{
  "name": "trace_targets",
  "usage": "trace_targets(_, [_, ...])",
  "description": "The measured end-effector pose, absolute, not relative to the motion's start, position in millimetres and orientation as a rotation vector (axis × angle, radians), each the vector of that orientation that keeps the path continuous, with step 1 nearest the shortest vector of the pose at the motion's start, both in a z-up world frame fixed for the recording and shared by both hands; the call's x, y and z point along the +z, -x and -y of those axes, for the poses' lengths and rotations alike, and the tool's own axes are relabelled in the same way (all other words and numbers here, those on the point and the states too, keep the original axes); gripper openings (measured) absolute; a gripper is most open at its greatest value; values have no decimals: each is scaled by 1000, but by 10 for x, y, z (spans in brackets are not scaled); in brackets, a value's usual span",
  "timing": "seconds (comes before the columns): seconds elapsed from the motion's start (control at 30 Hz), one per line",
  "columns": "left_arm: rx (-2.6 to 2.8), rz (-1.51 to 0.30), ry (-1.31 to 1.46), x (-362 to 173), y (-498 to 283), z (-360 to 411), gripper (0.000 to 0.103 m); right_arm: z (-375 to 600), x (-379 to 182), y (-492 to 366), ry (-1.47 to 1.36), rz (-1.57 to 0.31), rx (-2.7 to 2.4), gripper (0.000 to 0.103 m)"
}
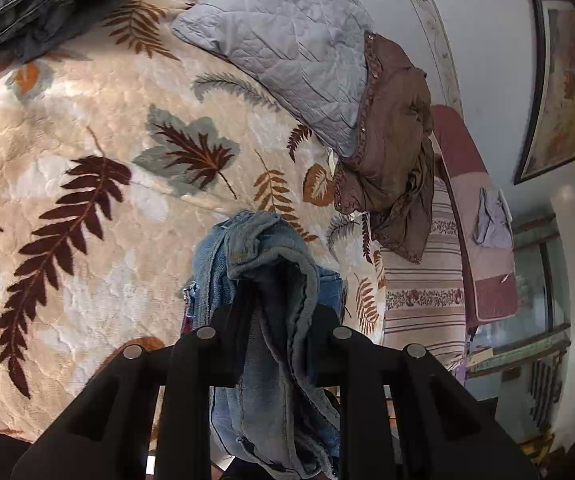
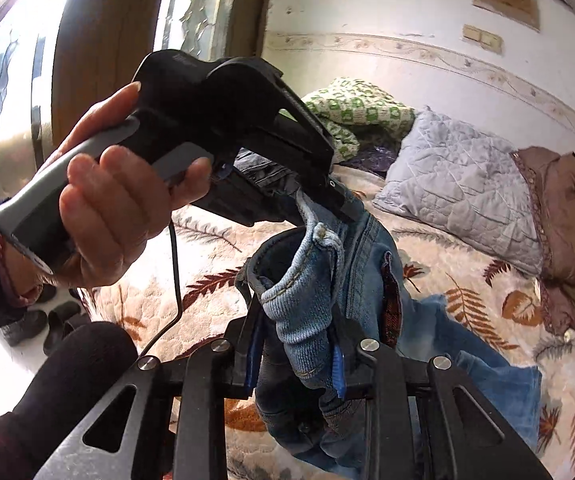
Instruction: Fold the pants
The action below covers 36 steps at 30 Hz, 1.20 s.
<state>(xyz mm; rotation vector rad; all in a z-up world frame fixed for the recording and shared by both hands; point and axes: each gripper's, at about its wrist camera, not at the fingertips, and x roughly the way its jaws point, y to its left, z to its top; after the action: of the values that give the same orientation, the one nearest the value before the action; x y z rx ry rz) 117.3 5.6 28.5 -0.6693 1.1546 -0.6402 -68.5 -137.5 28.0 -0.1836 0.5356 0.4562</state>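
A lived-in home bedroom: a bed spread with a cream leaf-patterned blanket (image 1: 87,128), a quilted grey pillow (image 1: 287,40) and a brown garment (image 1: 391,148) against a white wall with a floral border strip (image 2: 427,56). A framed picture (image 1: 563,84) hangs nearby, shoes (image 2: 43,324) sit on the floor, and daylight floods through a window (image 2: 3,64).

one pair of blue jeans (image 2: 363,264), two grippers (both clamped on it), one pillow (image 1: 287,44)
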Motion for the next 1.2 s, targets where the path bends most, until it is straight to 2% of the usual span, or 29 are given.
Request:
trace_targets(0.17, [-718,-1223,461,392,-1248,1040,23,2335,254,656,-111,-597,373,27])
trace_targets(0.37, [-679,-1384,205,-70,-1289,2245,31,3408,-296,576,-532,-750,266,31])
trace_targets(0.5, [-617,-1442,125,-285,-1246,2542,34,3874,-655,596,-758,-808,231,44])
trace_targets(0.63, [-734,-1430,151,18,-1176,2453,37,4101,-670,775,-840,-772,266,48])
trace_targets(0.7, [-784,-1376,140,284,-1170,2328,47,4196,-632,888,-855,-739,264,53])
trace_targets(0.77, [-788,-1305,119,518,-1224,2192,78,4291,-632,972,-895,-710,262,58])
trace_targets(0.8, [-779,-1282,96,583,-1270,2146,84,4330,-643,998,-918,-700,258,62])
trace_targets(1.0, [-813,-1411,-110,352,-1599,2328,86,4376,-775,895,-1066,-706,297,64])
trace_targets(1.2, [-963,-1359,-338,357,-1561,2567,86,4396,-870,1124,-1209,-738,322,66])
